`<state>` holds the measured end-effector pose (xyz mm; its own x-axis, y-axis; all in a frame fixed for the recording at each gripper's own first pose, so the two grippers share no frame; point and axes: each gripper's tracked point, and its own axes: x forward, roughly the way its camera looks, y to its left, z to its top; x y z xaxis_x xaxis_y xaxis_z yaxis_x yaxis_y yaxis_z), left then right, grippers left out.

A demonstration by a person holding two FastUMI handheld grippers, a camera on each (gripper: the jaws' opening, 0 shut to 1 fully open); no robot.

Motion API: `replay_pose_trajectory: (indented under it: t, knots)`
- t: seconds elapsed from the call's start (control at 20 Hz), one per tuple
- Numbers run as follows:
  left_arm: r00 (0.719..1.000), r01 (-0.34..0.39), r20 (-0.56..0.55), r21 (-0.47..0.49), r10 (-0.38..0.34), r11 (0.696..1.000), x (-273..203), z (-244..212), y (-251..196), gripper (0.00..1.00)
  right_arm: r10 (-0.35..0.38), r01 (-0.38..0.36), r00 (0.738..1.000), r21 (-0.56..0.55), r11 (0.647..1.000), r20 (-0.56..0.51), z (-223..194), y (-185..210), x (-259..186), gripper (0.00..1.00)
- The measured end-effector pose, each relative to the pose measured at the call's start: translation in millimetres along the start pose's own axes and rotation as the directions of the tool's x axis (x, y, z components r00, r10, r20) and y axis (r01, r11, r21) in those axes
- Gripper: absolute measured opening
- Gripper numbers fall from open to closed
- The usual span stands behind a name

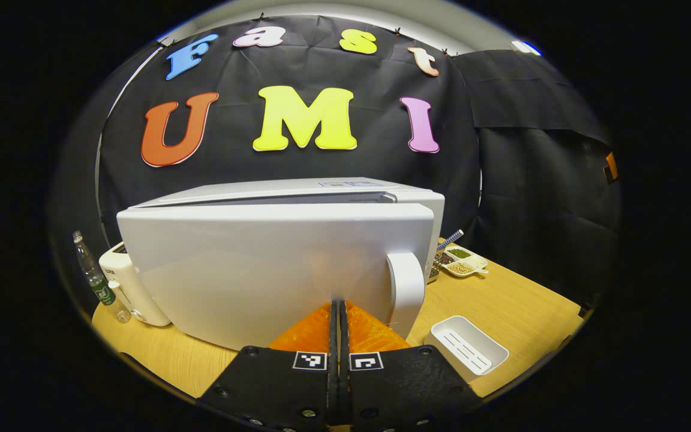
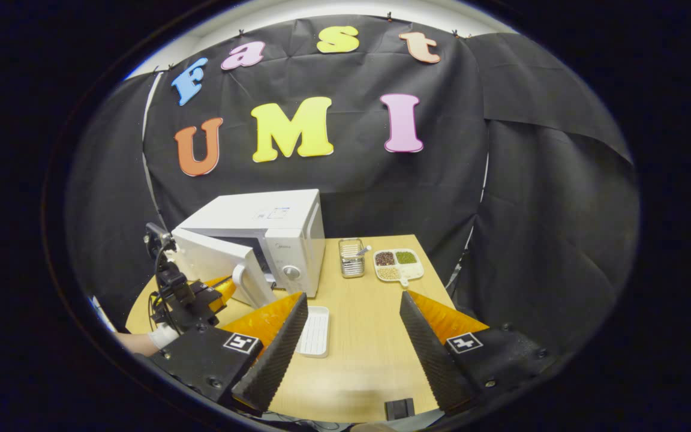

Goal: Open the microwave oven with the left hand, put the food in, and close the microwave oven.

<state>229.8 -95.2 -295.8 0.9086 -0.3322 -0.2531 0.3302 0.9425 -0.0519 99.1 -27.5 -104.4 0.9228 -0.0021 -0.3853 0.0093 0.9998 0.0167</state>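
In the left gripper view, the left gripper (image 1: 339, 336) shows at the bottom with its two fingers pressed together, nothing between them, their tips pointing straight at the lower part of the microwave door (image 1: 273, 270). The door stands partly swung out from the white microwave oven (image 1: 345, 189), hinged on the view's left, so a dark gap runs along its top edge. Its upright handle (image 1: 406, 288) sits at the free edge, just to the right of the fingertips and very near them; I cannot tell whether the tips touch the door panel. Right of the door, on the wooden table (image 1: 519, 306), lies a white rectangular tray (image 1: 468, 348), and farther back a divided dish of grains (image 1: 462, 261). A plastic bottle (image 1: 96, 279) stands at the far left beside a white appliance (image 1: 132, 288).

In the right gripper view, the right gripper (image 2: 351, 324) has its fingers spread wide and empty over the table, with the white tray lying just beyond its left finger. The microwave oven stands well away to the upper left, its door ajar, and the left gripper, held by a hand, sits close against the door's outer face beside the handle. A metal basket (image 2: 351, 258) and the divided dish lie beyond, to the right of the oven.

Judging from this, the left hand is far the nearer to the door, whose handle runs vertically; the coming move turns on that handle lying just right of the closed fingers, so they would shift sideways to catch it and swing the door wider
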Motion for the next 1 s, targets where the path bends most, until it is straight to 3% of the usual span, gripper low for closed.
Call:
replay_pose_trajectory:
  t: [0.05,0.1,0.45,0.55,0.6,0.65,0.85,0.95,1.0]
  knots:
    - [1.000,-0.003,-0.001,-0.003,0.003,1.000,7.5,1.6,-0.8,0.00,0.000,0.000,1.000,0.008,1.000,-0.009,-0.8,-1.2,4.5,0.91]
    - [1.000,-0.005,-0.002,-0.006,0.005,1.000,14.6,2.2,-2.0,0.00,0.002,-0.002,1.000,0.017,1.000,-0.017,-1.1,-1.5,8.3,0.99]
    - [0.999,-0.034,-0.001,-0.025,0.034,0.999,42.6,8.2,0.3,0.00,0.002,-0.002,1.000,0.002,1.000,-0.026,1.9,-3.4,18.2,0.99]
    - [1.000,-0.030,-0.002,-0.016,0.030,0.999,42.8,8.0,-0.9,0.00,0.001,-0.001,1.000,0.007,1.000,-0.027,1.6,-3.3,20.7,0.99]
    - [1.000,-0.030,-0.003,-0.015,0.030,0.999,43.5,7.6,-1.1,0.00,0.002,-0.002,1.000,0.011,1.000,-0.028,1.4,-2.9,20.1,0.91]
    - [1.000,-0.027,-0.009,-0.016,0.027,0.999,44.8,6.4,-3.1,0.00,0.003,-0.002,0.999,0.011,1.000,-0.033,-0.6,-2.9,20.9,0.99]
    - [0.999,-0.049,-0.012,0.022,0.049,0.999,54.9,9.7,-4.4,0.00,0.006,-0.005,0.999,0.023,1.000,-0.034,-2.4,-0.6,16.6,0.99]
    - [0.998,-0.040,-0.041,-0.024,0.039,0.999,54.0,4.9,-7.2,0.00,0.009,-0.008,0.999,0.019,1.000,-0.038,-3.5,1.4,14.6,0.99]
    - [0.998,-0.041,-0.038,-0.033,0.039,0.999,55.9,5.0,-7.2,0.00,0.006,-0.006,0.999,0.010,1.000,-0.032,-3.4,2.0,13.3,0.91]
